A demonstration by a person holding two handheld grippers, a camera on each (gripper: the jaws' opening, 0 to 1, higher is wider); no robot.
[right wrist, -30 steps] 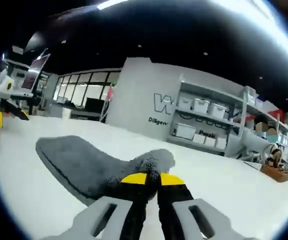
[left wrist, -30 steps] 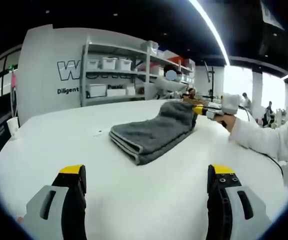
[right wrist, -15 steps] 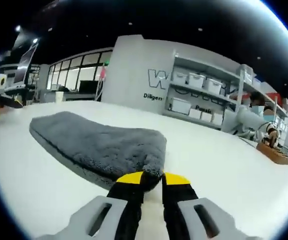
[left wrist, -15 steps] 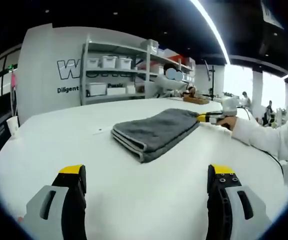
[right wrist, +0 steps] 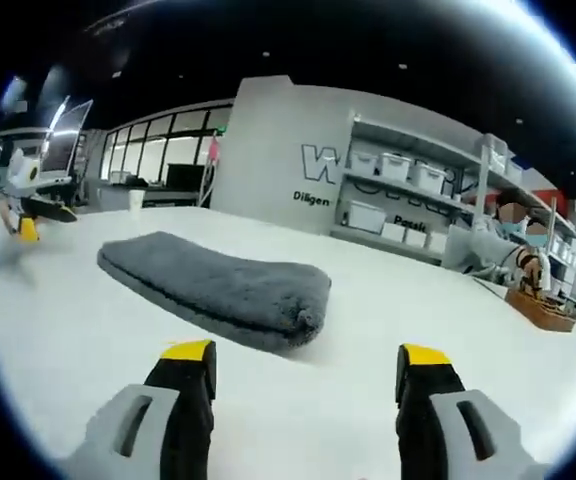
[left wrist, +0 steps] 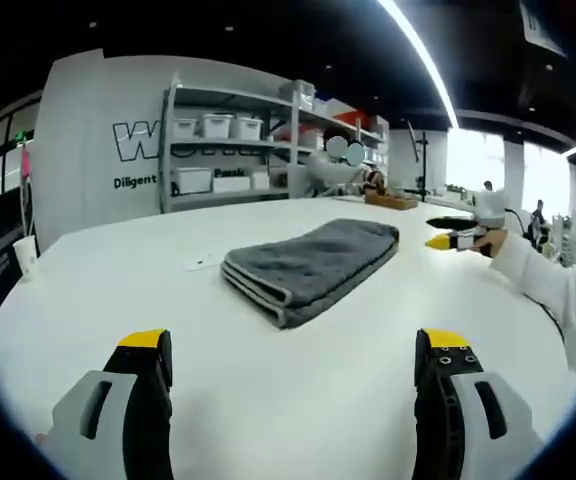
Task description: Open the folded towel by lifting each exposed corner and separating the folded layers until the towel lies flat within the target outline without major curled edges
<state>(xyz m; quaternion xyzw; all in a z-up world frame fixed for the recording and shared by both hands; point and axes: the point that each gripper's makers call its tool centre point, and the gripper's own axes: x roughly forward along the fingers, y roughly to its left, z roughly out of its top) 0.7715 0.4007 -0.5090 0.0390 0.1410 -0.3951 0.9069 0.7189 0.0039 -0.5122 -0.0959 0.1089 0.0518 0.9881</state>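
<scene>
In the left gripper view, the left tool (left wrist: 293,375) stands nearest, its two jaws spread wide and holding nothing, above the white counter (left wrist: 88,290). Farther on, in the middle of the counter, the gray towel (left wrist: 308,262) lies folded, with its stacked layers showing at the near edge. To the right of the towel and apart from it, the right tool (left wrist: 456,238) is in a person's hand.

In the right gripper view, the right tool (right wrist: 306,368) has its jaws spread and empty, just before the towel (right wrist: 218,290). Behind stands a shelf (right wrist: 413,215) with white boxes.
</scene>
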